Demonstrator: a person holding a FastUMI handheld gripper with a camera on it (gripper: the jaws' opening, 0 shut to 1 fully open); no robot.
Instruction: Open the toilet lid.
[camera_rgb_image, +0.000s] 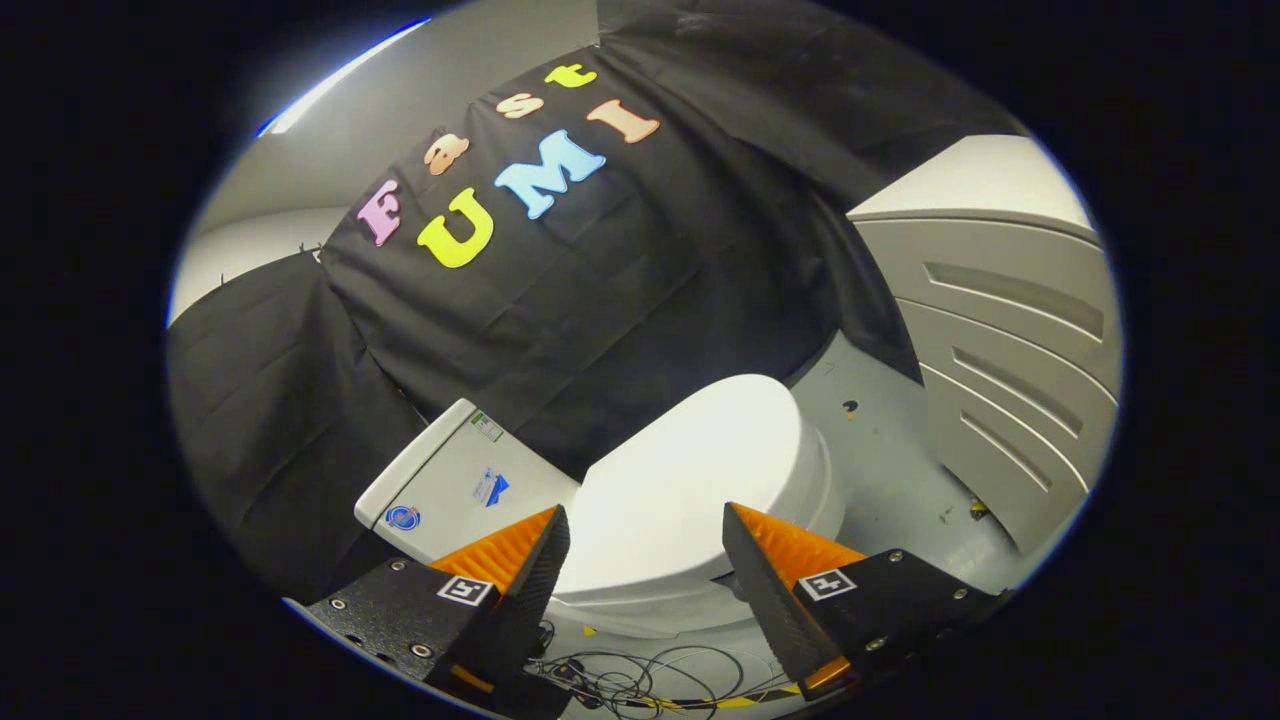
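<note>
The tool (645, 525) stands with its two fingers spread wide, nothing between them and neither finger touching anything. The toilet (690, 590) sits just ahead of and below the fingers, seen at a tilt. The toilet lid (690, 480) is white, oval and fully down, lying flat on the seat; its near portion shows in the gap between the two fingertips, and its far rounded end extends beyond them. The cistern (455, 480), a white box carrying small stickers, adjoins the lid's end on the side of the left finger, and backs onto the black cloth wall (600, 290) of the booth. Beside the toilet on the right-finger side, the grey floor (880, 450) is bare apart from a few small dark marks. Beyond that floor stands a pale grey panelled unit (1010, 340) with recessed horizontal slots, well apart from the lid. Below the fingers, near the toilet's base, a loose tangle of thin dark cables (620, 680) lies on the floor, next to a strip of yellow-and-black tape (730, 700).
</note>
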